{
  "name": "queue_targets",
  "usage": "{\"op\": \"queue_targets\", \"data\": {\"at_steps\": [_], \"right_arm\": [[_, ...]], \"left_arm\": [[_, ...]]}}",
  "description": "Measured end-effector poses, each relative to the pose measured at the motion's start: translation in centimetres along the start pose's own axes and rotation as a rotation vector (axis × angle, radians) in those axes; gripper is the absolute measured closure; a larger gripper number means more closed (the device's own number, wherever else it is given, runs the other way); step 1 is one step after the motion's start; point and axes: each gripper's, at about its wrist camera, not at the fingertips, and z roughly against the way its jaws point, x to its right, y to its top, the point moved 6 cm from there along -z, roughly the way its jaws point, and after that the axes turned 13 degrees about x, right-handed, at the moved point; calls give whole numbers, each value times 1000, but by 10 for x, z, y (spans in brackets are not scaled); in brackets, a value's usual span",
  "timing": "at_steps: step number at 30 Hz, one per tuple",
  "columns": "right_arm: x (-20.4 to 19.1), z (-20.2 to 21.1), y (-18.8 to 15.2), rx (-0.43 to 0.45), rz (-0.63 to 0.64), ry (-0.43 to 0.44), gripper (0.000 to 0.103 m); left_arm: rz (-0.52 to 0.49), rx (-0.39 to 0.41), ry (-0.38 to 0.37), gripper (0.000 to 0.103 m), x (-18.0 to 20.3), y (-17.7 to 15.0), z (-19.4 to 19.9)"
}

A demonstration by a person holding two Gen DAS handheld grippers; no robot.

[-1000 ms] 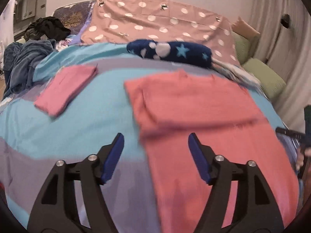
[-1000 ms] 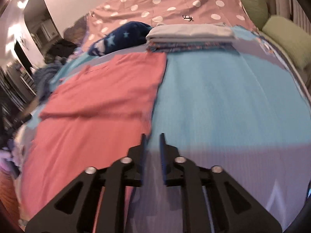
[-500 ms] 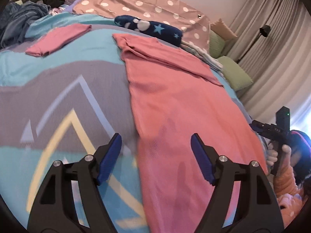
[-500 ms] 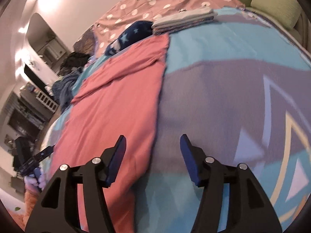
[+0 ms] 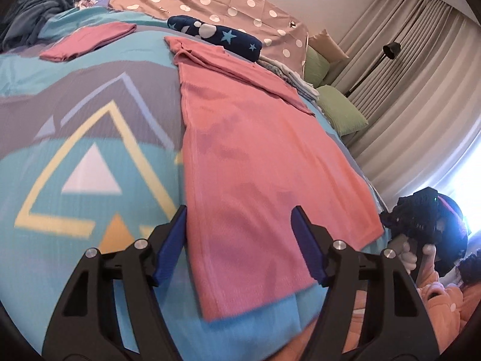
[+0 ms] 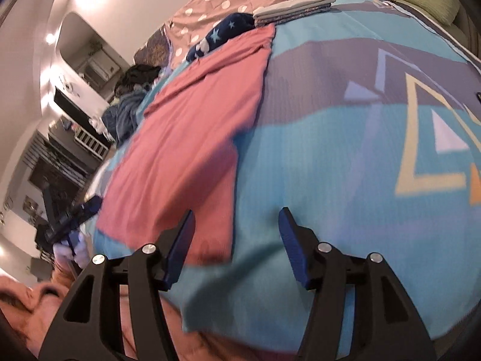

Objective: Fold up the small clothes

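One pink shirt [image 5: 255, 156] lies flat mid-frame on the bedspread [image 5: 84, 120]. A second, folded pink garment [image 5: 87, 40] sits upper left. Both grippers, left [image 5: 240, 240] and right [image 6: 236, 240], are released, jaws wide over the shirt's near hem.

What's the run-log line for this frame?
left gripper: open, empty | right gripper: open, empty | pink garment: flat on bedspread, sleeves folded in

Home bedroom: bed [image 5: 90, 96], pillows [image 5: 342, 108], curtains [image 5: 405, 60]
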Motion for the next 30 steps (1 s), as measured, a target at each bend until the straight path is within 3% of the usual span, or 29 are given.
{"op": "queue_targets", "data": {"at_steps": [4,5,8,9,11,12,13,17,23,24,25,27,30], "right_arm": [[-9,-4,-5,-1,-8,20,45],[-10,-6,-6,1,-8,27,50],[-6,-14,-6,-16,-97,71,98],[-3,-12,-3,4,-140,80,99],[1,0,4,55,-164,82,99],[2,13,9,89,-182,93,99],[3,25,12,114,-195,114,99],[7,46,13,140,-139,92,99],[23,25,-9,54,-144,33,96],[25,25,-7,67,-161,47,94],[27,26,-5,82,-171,60,92],[29,28,3,117,-173,72,62],[26,16,6,89,-145,83,60]], "left_arm": [[0,-19,-21,34,4,-8,7],[4,-27,-37,34,6,-11,6],[44,-26,-90,34,4,-15,6],[58,-22,-100,34,3,-14,6],[100,-13,-105,52,-1,-13,9],[123,-20,-108,84,-2,-11,8],[149,-30,-104,91,-4,-12,7],[120,-24,-90,91,-2,-14,12],[115,-22,-79,89,-4,-17,18],[113,-26,-70,83,-6,-18,18],[110,-32,-66,65,-7,-19,18],[100,-31,-80,52,-5,-20,20],[65,-36,-86,40,4,-22,17]]}}
